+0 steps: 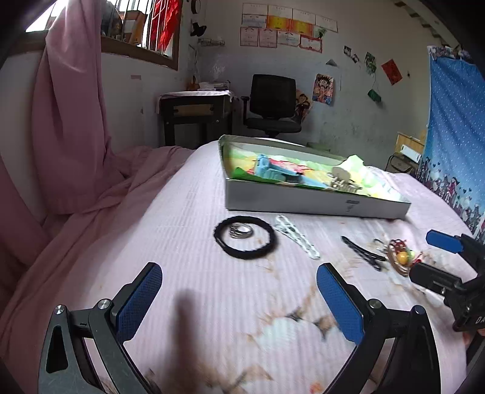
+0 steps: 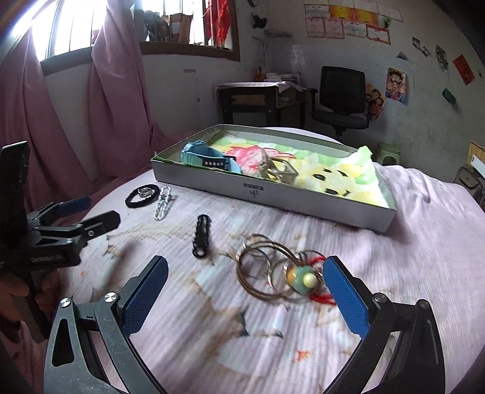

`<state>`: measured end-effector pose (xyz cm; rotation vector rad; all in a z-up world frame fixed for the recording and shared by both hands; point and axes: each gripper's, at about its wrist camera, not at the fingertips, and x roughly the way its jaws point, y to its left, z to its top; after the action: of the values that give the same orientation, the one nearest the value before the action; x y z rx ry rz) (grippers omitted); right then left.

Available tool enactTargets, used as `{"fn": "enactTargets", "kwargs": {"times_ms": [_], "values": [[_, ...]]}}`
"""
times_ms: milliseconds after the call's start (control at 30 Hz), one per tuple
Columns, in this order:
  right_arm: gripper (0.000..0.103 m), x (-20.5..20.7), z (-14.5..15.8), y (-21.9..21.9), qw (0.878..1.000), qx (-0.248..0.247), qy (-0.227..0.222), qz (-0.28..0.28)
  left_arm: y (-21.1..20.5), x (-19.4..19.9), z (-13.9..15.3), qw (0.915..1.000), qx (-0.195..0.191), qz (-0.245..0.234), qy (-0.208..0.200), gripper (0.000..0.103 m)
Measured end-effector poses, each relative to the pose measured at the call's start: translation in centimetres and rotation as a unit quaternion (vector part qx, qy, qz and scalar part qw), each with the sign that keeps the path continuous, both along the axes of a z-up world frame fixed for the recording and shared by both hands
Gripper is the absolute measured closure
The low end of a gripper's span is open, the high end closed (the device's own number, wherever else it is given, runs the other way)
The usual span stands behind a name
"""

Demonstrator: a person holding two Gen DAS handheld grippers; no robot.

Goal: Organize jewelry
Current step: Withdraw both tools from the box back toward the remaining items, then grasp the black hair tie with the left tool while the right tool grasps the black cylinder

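- A bed (image 1: 188, 212) in pale pink quilted cloth with a faded print bears everything.
- A shallow box (image 2: 303, 200) lies at its far side, a blue watch (image 2: 206, 160) inside.
- Before the box lie a black hair tie (image 1: 245, 241), a ring (image 1: 241, 232) within it, a white clip (image 1: 297, 236), a black clip (image 2: 201, 236) and bangles (image 2: 263, 269).
- The left gripper (image 1: 239, 300) is spread wide, empty.
- The right gripper (image 2: 245, 295) is spread, the bangles just beside its right pad.
- Behind: pink curtain (image 1: 69, 121), desk (image 1: 194, 112), office chair (image 1: 272, 103), papered wall (image 1: 288, 27).

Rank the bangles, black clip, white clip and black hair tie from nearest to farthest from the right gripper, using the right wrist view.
1. Bangles, by the right gripper's right finger.
2. Black clip, ahead, left of centre.
3. White clip, farther left.
4. Black hair tie, farthest left, near the box.
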<state>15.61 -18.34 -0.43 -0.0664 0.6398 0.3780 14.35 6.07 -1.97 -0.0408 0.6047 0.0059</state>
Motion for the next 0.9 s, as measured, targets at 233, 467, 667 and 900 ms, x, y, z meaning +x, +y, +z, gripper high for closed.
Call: {"fn": "enactTargets", "kwargs": {"times_ms": [233,467,667,900], "values": [[0.035,1.8,-0.1,2.4,0.999,-0.005,0.017,0.039,2.0,2.2,0.1,0.9999,-0.010,0.006,0.005,0.000],[0.055,3.0,-0.8,4.3,0.997,-0.008,0.038,0.072,2.3,4.1,-0.9,0.9986,-0.037,-0.023,0.031,0.017],[0.066,3.4,-1.5,4.6,0.996,-0.006,0.050,0.076,1.6,4.4,-1.3,0.9980,-0.032,-0.042,0.035,0.034],[0.075,3.5,-1.6,4.3,0.995,0.003,0.060,0.077,1.2,4.0,-1.1,0.9972,-0.031,-0.062,0.030,0.060]]}}
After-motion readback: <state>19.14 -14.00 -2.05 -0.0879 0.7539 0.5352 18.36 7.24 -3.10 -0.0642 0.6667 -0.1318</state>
